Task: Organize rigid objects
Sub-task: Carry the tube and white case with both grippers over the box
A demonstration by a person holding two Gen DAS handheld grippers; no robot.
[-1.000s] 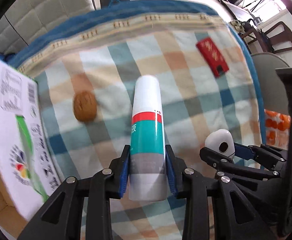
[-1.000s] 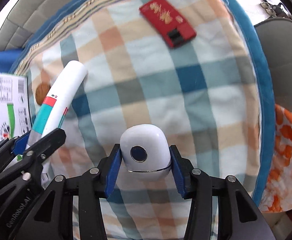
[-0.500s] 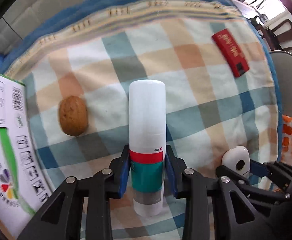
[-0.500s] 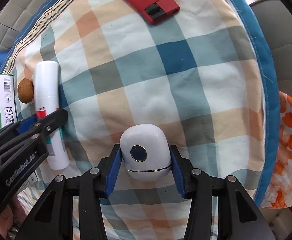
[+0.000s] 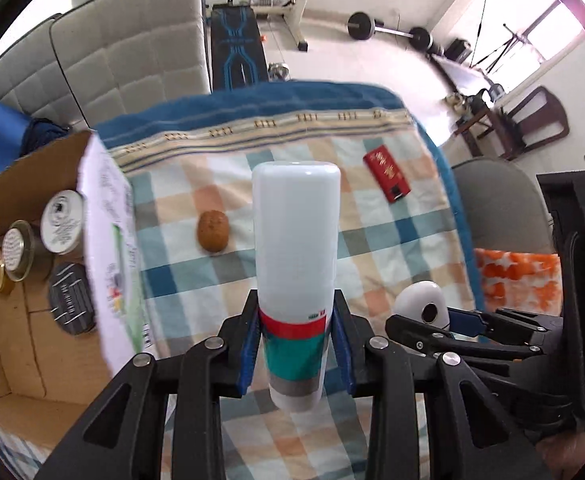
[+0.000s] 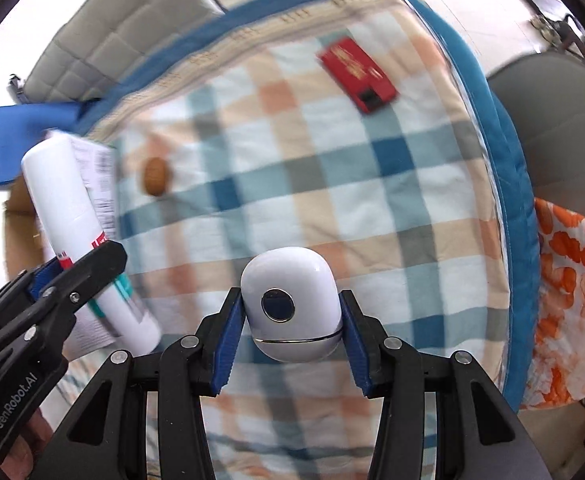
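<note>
Checked cloth (image 5: 392, 240) covers table; grey chairs (image 5: 132, 60), weights (image 5: 388, 28) behind.

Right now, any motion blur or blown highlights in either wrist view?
Right wrist: checked cloth and red packet smeared by motion; the held white case stays sharp. Left wrist: mostly crisp, box flap blurred, window blown out.

Two grippers are in use, each clamped on one item: one white tube (image 5: 295, 264) in the left gripper (image 5: 295, 354), one white rounded case (image 6: 290, 310) in the right gripper (image 6: 290, 344). Ahead of them lie one walnut (image 5: 212, 231) and one red packet (image 5: 386, 176). Left of the left claw, one cardboard box (image 5: 16, 344) holds four round tins (image 5: 61, 222) (lids up).
</note>
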